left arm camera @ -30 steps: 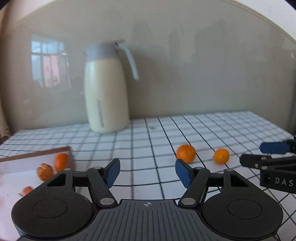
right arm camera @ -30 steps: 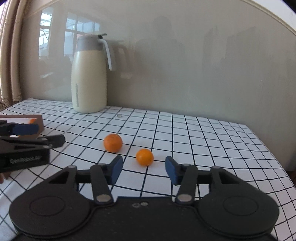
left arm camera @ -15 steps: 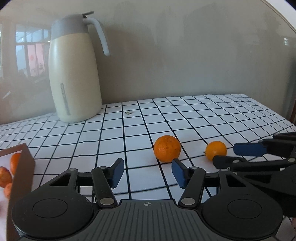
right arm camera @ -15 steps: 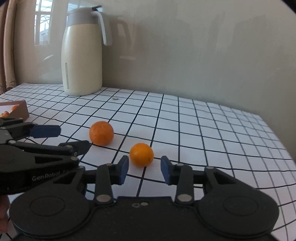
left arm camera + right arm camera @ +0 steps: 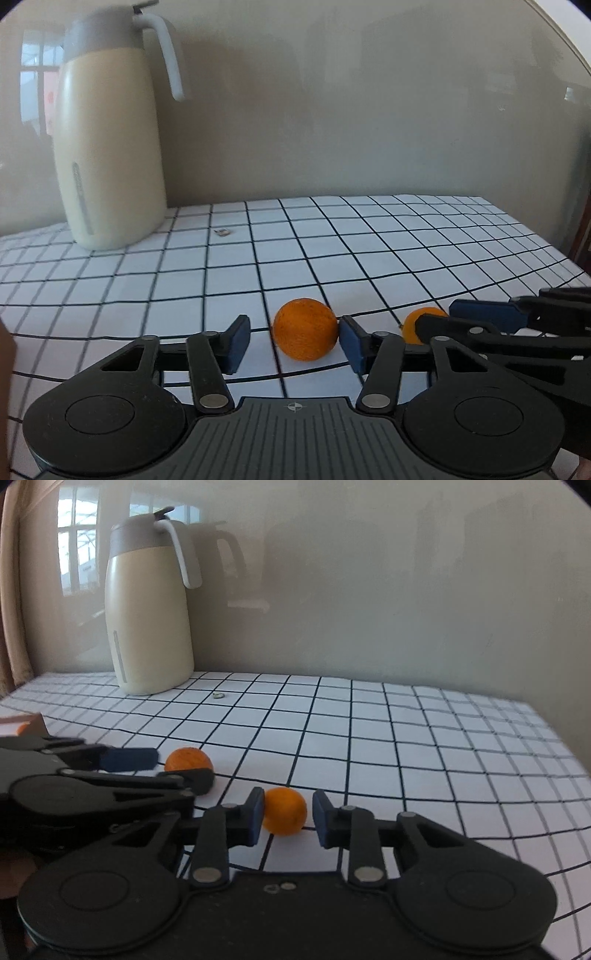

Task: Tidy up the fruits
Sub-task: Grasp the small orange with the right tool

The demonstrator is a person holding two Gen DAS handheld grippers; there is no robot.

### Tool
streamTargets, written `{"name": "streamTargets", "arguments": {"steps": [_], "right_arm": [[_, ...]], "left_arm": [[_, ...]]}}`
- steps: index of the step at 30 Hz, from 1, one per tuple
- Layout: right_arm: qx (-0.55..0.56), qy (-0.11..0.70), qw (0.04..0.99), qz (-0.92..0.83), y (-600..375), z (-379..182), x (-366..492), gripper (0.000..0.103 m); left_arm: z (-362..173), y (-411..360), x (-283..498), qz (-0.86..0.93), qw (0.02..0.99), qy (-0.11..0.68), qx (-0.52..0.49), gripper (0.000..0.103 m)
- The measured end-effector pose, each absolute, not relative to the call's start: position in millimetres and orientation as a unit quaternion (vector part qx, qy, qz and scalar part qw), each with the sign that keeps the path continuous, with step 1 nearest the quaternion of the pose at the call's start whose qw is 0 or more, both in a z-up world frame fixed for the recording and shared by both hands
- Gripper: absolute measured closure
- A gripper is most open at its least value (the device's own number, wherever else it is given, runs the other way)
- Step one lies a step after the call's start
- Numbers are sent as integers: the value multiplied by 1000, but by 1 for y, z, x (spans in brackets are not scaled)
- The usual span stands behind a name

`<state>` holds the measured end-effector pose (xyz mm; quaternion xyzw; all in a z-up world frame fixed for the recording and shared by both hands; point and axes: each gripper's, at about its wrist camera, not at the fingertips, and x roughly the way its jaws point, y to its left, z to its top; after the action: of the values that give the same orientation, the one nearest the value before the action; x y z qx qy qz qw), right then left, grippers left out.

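Two oranges lie on the checked tablecloth (image 5: 369,258). The larger orange (image 5: 305,328) sits between the blue pads of my left gripper (image 5: 293,343). It touches the right pad, and a gap shows at the left pad while the jaws are closing. The smaller orange (image 5: 284,811) sits between the pads of my right gripper (image 5: 288,818). Its left side meets one pad, a thin gap remains at the other, and these jaws are closing too. Each gripper shows side-on in the other view: right gripper (image 5: 436,317), left gripper (image 5: 183,766), larger orange (image 5: 188,760).
A cream jug (image 5: 107,147) with a grey lid stands at the back left by the wall, also the jug (image 5: 147,620). A small scrap (image 5: 222,232) lies near it. A brown box corner (image 5: 33,720) holding an orange shows at far left. The table's right edge (image 5: 554,731) drops off.
Both grippers have moved forward and down onto the oranges, so each fruit now sits between the pads. Both pairs of jaws have narrowed. The box has slid out of the left wrist view.
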<state>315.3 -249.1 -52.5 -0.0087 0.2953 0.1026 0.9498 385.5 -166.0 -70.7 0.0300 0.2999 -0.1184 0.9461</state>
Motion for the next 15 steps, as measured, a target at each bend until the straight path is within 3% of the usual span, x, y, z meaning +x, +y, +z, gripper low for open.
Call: {"name": "streamTargets", "arguments": {"steps": [2, 15], "right_arm": [[-3, 295, 949, 107, -250, -53, 315, 84], [16, 305, 946, 112, -245, -56, 322, 82]], "left_arm": [[-73, -168, 387, -130, 943, 306, 21, 64], [-73, -147, 379, -100, 945, 310, 33, 66]]}}
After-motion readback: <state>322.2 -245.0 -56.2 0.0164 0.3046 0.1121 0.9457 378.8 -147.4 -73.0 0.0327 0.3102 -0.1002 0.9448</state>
